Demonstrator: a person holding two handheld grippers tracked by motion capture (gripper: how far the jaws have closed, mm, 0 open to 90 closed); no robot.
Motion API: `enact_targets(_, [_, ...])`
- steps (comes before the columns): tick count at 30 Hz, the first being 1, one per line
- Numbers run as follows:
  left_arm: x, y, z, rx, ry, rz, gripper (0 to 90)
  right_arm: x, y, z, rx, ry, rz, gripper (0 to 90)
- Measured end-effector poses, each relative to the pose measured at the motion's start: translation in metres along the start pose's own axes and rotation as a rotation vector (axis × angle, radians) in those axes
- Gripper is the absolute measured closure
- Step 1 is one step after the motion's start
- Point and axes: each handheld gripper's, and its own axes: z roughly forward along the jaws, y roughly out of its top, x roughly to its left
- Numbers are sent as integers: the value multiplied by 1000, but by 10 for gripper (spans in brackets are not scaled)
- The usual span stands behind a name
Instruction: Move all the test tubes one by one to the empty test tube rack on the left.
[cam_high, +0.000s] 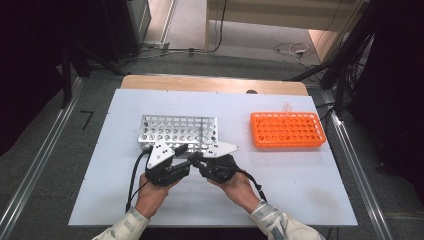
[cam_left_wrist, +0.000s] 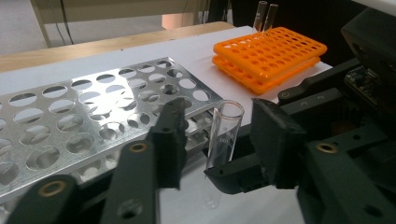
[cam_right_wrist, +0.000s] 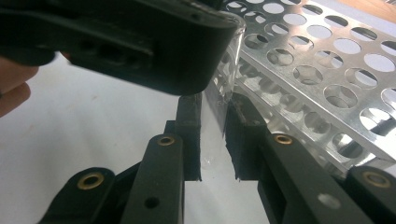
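A clear glass test tube (cam_left_wrist: 225, 133) stands upright just in front of the silver metal rack (cam_high: 177, 131). My right gripper (cam_right_wrist: 212, 140) is shut on the tube's lower part (cam_right_wrist: 214, 116), and its black fingertips (cam_left_wrist: 233, 175) cross under the left gripper's jaws. My left gripper (cam_left_wrist: 219, 135) brackets the tube's upper half, with a narrow gap on each side, so its pads do not touch the glass. In the high view the two grippers meet tip to tip, left (cam_high: 186, 161) and right (cam_high: 197, 159), at the rack's near edge. The holes of the metal rack (cam_left_wrist: 93, 107) that I can see hold nothing.
An orange tube rack (cam_high: 286, 130) sits to the right on the white board, with two clear tubes (cam_left_wrist: 264, 16) standing at its far edge. The wooden table edge (cam_high: 215, 84) runs behind the board. Cables trail from both grippers toward the person's forearms.
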Motion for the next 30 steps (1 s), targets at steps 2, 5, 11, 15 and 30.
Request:
enact_targets(2, [0,0,1,4,-6,1,617,1,0,0,1,3,1,738])
enact_targets(5, [-2,-1,3,9,-7,8,637,2,1,0,0,5,1,738])
enact_targets(11, [-4,-1,4,9,-11,19,696,2,2,-2,-6,10,5,738])
enact_targets(15, [-5,-1,5,1,2,25,729,3,2,-2,-3,14,6,738])
enact_targets(30, [-4,3,3,-13,18,23,755,1,2,-2,10,49,20,478])
